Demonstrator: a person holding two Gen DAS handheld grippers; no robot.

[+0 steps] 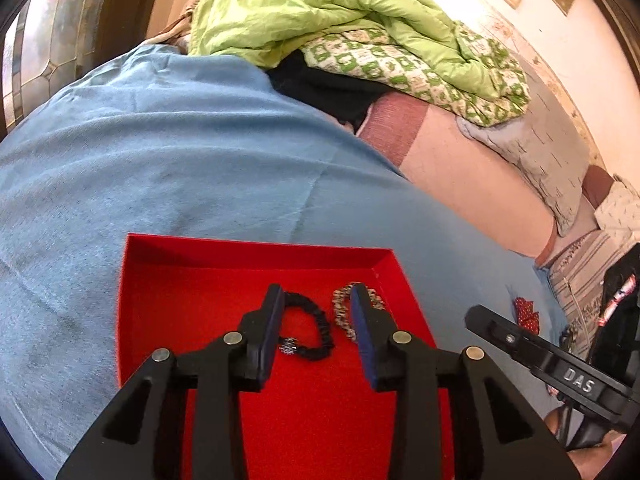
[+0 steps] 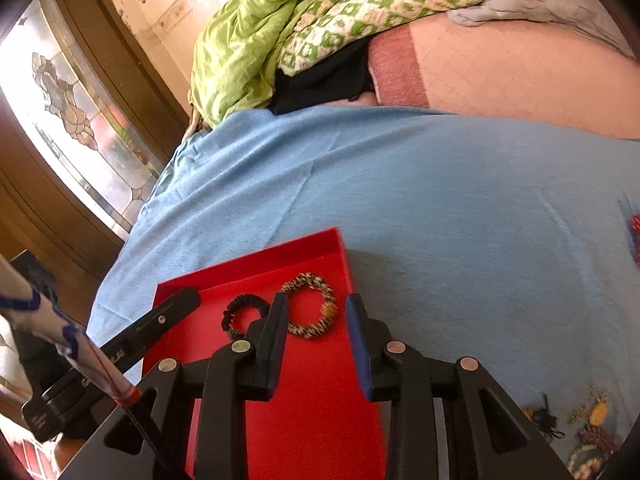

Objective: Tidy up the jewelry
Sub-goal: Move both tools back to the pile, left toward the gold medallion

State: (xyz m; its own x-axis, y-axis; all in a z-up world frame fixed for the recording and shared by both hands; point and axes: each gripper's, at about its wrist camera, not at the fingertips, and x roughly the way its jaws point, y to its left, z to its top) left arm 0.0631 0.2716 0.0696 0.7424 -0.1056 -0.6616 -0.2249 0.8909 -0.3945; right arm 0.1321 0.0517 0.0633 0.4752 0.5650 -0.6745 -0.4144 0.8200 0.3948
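A red tray [image 1: 208, 280] lies on a blue cloth [image 1: 160, 152]; it also shows in the right wrist view [image 2: 256, 264]. In it lie a black bracelet [image 1: 316, 320] and a speckled brown bracelet [image 1: 342, 312], side by side; both show in the right wrist view, black [image 2: 236, 312] and speckled [image 2: 316, 308]. My left gripper [image 1: 318, 292] is open and empty, just above the two bracelets. My right gripper [image 2: 316, 300] is open and empty over the tray's right edge, near the speckled bracelet. More jewelry [image 2: 588, 424] lies on the cloth at the lower right.
A green quilt [image 1: 320, 20] is piled at the back of the bed. A grey pillow [image 1: 548, 160] lies to the right. A red dotted piece [image 1: 526, 316] lies on the cloth right of the tray. A stained-glass window [image 2: 76, 108] is on the left.
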